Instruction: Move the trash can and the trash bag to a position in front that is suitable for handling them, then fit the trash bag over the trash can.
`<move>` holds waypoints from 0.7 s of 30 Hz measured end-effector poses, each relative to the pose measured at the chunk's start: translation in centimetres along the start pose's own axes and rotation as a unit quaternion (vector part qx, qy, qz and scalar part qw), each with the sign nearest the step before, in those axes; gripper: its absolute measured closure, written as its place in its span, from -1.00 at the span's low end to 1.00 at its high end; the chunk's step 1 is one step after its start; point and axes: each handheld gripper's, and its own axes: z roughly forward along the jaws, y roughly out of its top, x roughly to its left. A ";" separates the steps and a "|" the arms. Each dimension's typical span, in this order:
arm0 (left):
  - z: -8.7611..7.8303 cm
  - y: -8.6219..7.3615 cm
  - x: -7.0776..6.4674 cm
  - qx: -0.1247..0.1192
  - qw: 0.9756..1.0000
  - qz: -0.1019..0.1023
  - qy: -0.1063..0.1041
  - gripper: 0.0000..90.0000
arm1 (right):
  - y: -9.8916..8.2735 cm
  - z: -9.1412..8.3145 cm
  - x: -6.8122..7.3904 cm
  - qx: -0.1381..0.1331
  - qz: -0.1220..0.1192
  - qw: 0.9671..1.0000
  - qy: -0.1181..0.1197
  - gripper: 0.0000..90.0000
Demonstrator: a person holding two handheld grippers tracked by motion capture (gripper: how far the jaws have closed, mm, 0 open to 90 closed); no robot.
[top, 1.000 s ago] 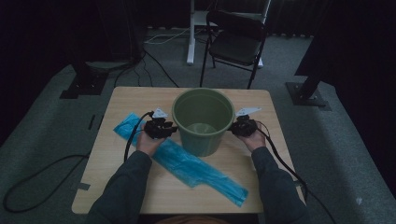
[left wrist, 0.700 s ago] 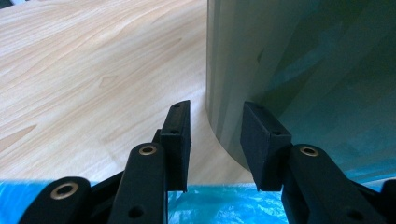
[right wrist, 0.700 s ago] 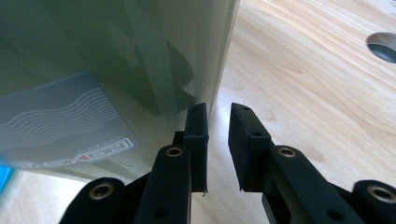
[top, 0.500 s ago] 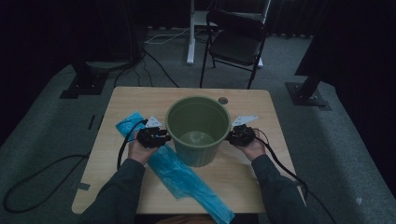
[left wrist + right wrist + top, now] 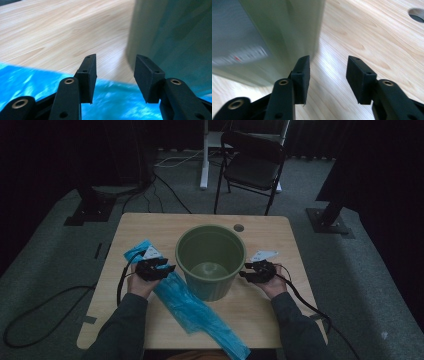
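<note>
Both grippers have just let go of the bucket (image 5: 210, 260), jaws opening with nothing between them. Left gripper (image 5: 170, 268) hangs spread over the blue bag (image 5: 190, 305); the bucket stands mid-table (image 5: 150, 227); right gripper (image 5: 243, 274) spread just beside it.

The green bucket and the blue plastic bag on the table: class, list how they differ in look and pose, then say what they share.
The green bucket stands upright and keeps a rigid round shape; the blue plastic bag lies flat and crumpled. The bucket sits mid-table, while the bag stretches diagonally from the left gripper to the near edge and overhangs it. Both rest on the wooden table, and neither is gripped.
</note>
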 end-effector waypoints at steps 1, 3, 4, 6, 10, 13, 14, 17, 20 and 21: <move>0.0 0.0 0.0 0.000 1.000 0.000 0.000 0.17 | 0.0 0.0 0.0 0.000 0.000 1.000 0.000 0.16; -0.5 -0.6 0.7 0.001 1.000 -0.010 0.010 0.16 | -0.3 0.1 0.2 0.014 -0.008 1.000 -0.019 0.12; -0.9 -1.2 1.3 0.004 1.000 -0.020 0.018 0.16 | -0.6 0.3 0.3 0.024 -0.014 0.999 -0.026 0.10; -1.0 -1.5 1.6 0.005 0.999 -0.025 0.023 0.15 | -0.7 0.3 0.4 0.026 -0.015 0.999 -0.028 0.09; -1.7 -2.6 2.5 0.010 0.998 -0.040 0.040 0.13 | -1.1 0.6 0.2 0.037 -0.013 0.999 -0.036 0.07; -2.0 -3.1 2.8 0.015 0.998 -0.045 0.048 0.11 | -1.2 0.7 0.1 0.038 -0.009 0.999 -0.037 0.06; -2.1 -3.2 2.9 0.016 0.997 -0.047 0.051 0.09 | -1.3 0.7 0.0 0.039 -0.007 0.998 -0.038 0.06; -2.6 -3.8 3.2 0.019 0.996 -0.055 0.062 0.04 | -1.5 0.9 -0.1 0.043 -0.004 0.998 -0.037 0.05; -3.2 -4.5 3.6 0.019 0.995 -0.067 0.072 -0.03 | -1.6 1.0 0.0 0.047 -0.008 0.998 -0.036 0.04; -3.2 -4.5 3.6 0.019 0.995 -0.067 0.072 -0.05 | -1.6 1.1 0.0 0.048 -0.009 0.998 -0.036 0.04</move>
